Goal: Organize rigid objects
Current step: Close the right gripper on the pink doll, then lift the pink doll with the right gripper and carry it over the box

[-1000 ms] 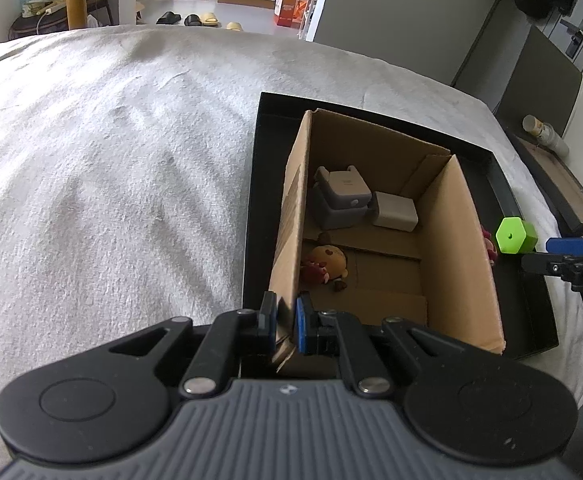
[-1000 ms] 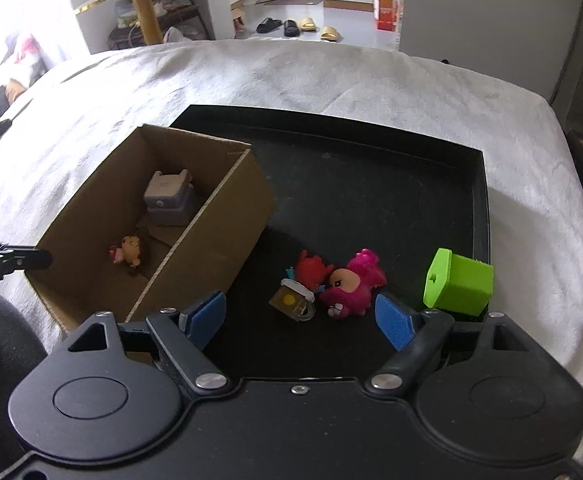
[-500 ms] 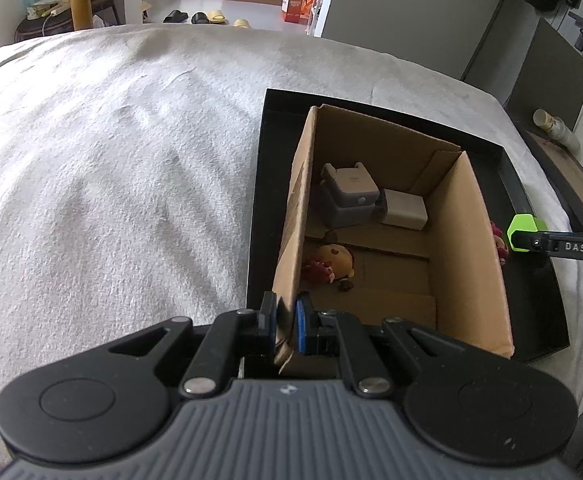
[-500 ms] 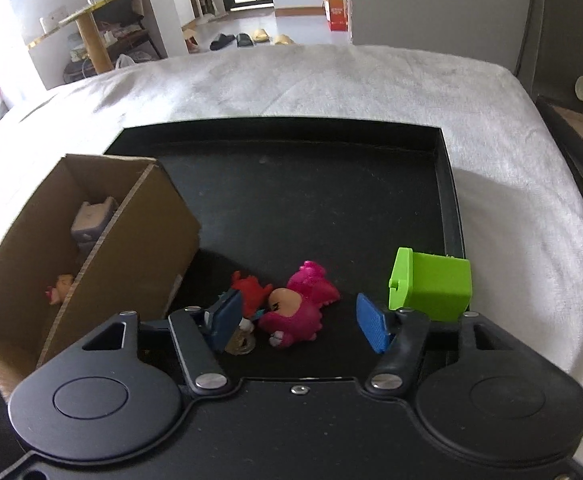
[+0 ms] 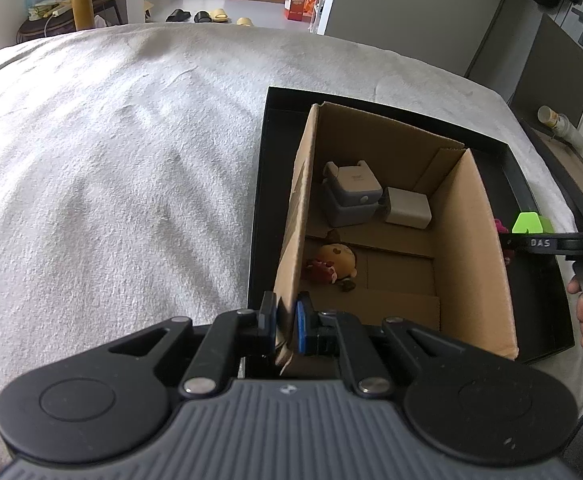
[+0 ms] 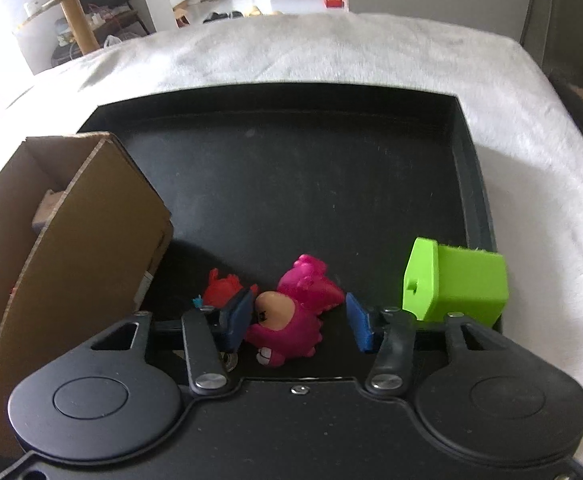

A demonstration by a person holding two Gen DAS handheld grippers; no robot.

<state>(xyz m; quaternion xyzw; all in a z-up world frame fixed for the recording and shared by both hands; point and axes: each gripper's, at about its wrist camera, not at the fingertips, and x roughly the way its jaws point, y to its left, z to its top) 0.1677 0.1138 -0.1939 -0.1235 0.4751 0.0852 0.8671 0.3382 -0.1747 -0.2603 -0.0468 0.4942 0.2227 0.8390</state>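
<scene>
Two tongs working apart: left tongs [image 5: 285, 322] clenching the cardboard box [image 5: 467, 248] wall, right tongs [image 6: 297, 318] spread wide, straddling the pink toy [image 6: 295, 316] lying on the black tray [image 6: 471, 184], body pointing away, nearer the right.

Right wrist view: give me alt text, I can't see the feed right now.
The open right gripper straddles a pink toy figure lying on the black tray, not yet closed on it. A red toy sits just left, a green block right, and the cardboard box at far left.
</scene>
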